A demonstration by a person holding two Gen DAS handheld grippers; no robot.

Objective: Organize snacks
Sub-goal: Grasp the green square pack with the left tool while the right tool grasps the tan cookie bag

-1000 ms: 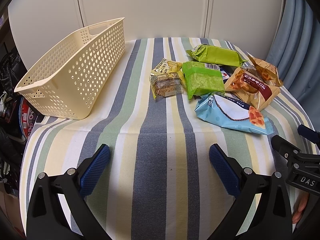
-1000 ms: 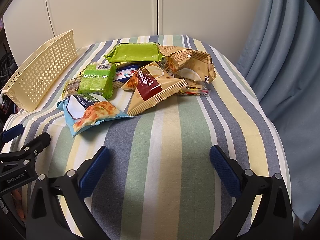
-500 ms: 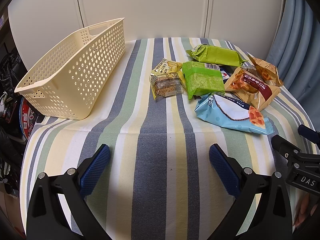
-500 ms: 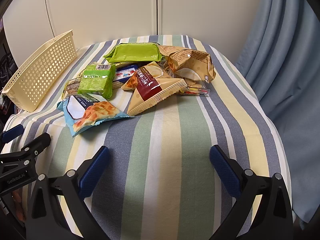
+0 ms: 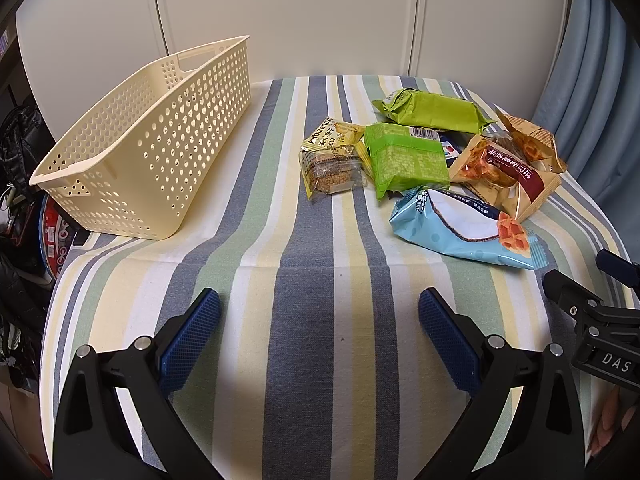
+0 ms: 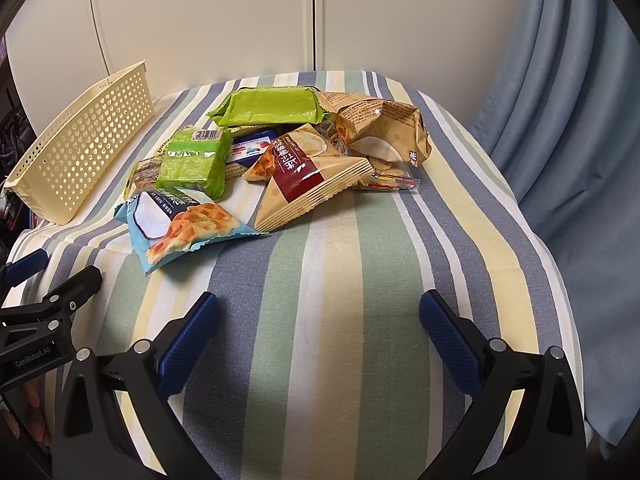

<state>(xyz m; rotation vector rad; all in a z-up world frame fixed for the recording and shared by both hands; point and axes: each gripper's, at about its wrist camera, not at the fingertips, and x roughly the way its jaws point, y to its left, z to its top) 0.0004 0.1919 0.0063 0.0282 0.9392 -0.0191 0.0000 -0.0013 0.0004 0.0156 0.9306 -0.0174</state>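
Nothing is sorted yet — the cream perforated basket [image 5: 152, 160] at 10 o'clock looks empty, the snack packets [image 5: 432, 160] piled at 1 o'clock. Left gripper [image 5: 320, 332] and right gripper [image 6: 320, 332] both gape, holding nothing.

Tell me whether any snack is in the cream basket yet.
No. The cream basket shows only bare perforated walls; every snack lies on the striped tablecloth.

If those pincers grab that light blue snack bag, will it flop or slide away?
The blue bag looks puffed and glossy, so probably light and a bit slippery. Its crimped edge would likely flop, and the waffles pictured suggest crushable contents.
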